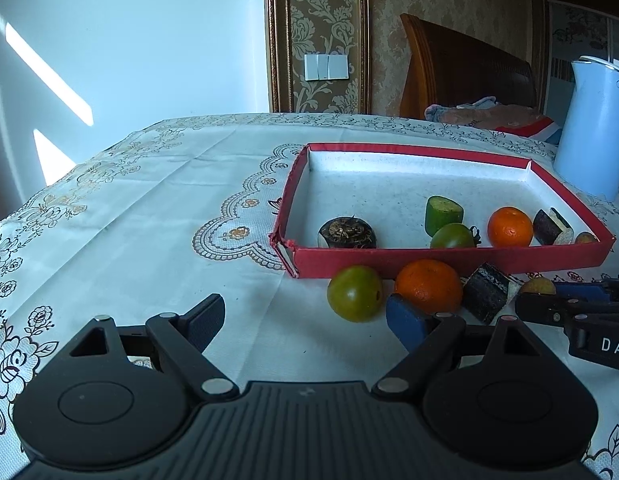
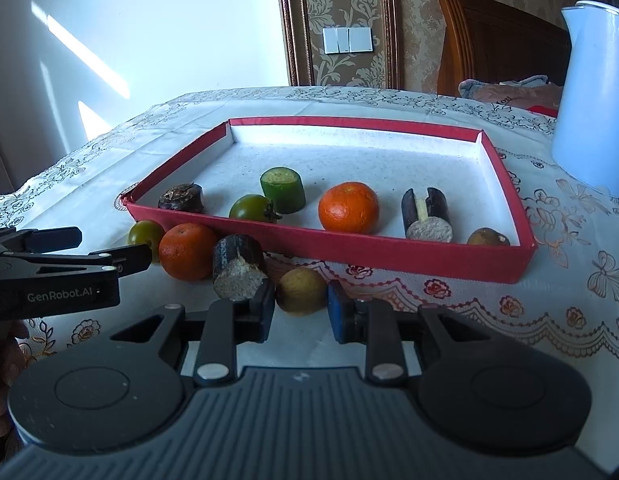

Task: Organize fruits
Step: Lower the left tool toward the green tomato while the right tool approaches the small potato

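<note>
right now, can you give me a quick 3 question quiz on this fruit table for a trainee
1. True or false: the red tray already holds an orange.
2. How many pieces lie on the tablecloth in front of the tray, outside it?
A. two
B. four
C. six
3. Fill in: the right gripper is open, with the small yellow-brown fruit just ahead of the gap between its ____.

Key
1. True; a second orange lies outside.
2. B: green tomato, orange, dark cane piece, yellow-brown fruit.
3. fingers
</note>
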{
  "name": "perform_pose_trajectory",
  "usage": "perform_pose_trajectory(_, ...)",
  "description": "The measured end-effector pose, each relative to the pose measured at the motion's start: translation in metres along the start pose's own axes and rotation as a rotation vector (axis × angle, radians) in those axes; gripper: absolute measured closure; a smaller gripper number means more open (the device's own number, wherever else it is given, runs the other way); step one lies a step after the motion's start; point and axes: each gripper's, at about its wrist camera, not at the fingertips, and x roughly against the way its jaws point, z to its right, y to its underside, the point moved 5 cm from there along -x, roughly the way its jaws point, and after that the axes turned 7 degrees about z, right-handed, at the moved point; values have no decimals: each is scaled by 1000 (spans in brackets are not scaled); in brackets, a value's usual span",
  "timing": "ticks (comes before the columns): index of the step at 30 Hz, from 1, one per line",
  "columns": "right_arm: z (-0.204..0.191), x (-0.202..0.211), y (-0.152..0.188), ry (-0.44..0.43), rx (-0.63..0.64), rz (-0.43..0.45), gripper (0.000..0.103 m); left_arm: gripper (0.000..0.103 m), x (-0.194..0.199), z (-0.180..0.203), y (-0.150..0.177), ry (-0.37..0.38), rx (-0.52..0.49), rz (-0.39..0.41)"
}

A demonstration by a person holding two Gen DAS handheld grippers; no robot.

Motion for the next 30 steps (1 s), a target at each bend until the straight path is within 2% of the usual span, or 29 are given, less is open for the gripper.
perform_pose_trajectory(7, 1, 1, 1, -4, -8, 3, 76, 15, -13, -2, 0, 14, 12, -45)
perform_pose_trajectory(30, 2, 0, 1, -8, -17, 5, 76, 15, -30, 4, -8, -21, 14, -66)
